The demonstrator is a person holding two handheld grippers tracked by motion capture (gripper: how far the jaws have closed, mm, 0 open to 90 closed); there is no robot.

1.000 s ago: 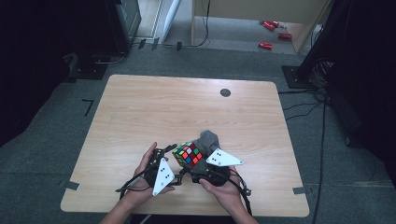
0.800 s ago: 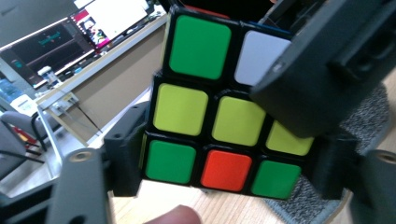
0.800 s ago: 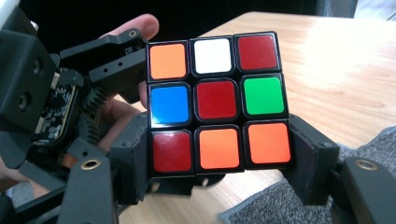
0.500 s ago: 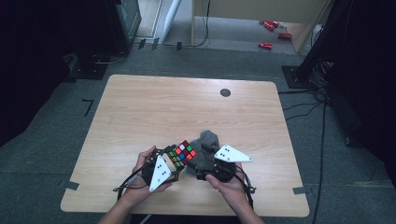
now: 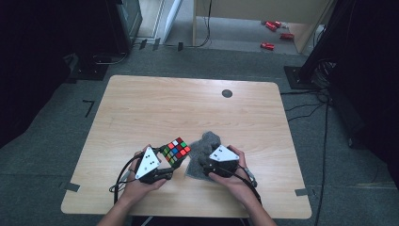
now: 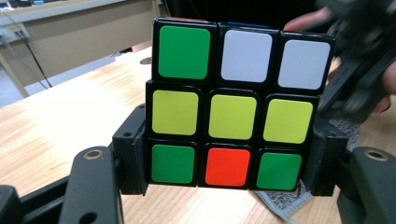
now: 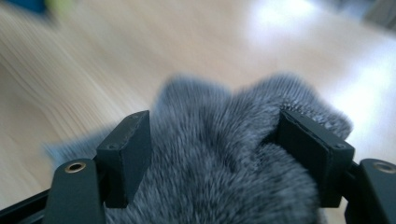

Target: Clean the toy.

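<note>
A scrambled Rubik's cube (image 5: 176,150) is held just above the wooden table (image 5: 188,108) near its front edge. My left gripper (image 5: 170,162) is shut on it. In the left gripper view the cube (image 6: 232,116) shows a face with a yellow middle row, and the pads (image 6: 133,156) clamp its bottom layer from both sides. A fluffy grey cloth (image 5: 208,141) lies bunched to the right of the cube. My right gripper (image 5: 207,157) is shut on it, and the cloth (image 7: 224,154) bulges between the two pads (image 7: 314,147).
A small black round cap (image 5: 227,93) sits in the tabletop at the back right. The table's front edge runs close under both hands. Cables (image 5: 122,176) trail from the grippers over that edge. Red objects (image 5: 268,45) lie on the floor beyond the table.
My left gripper has carried the cube a little to the left, away from the cloth. The right gripper has stayed on the cloth, shifting only slightly.
</note>
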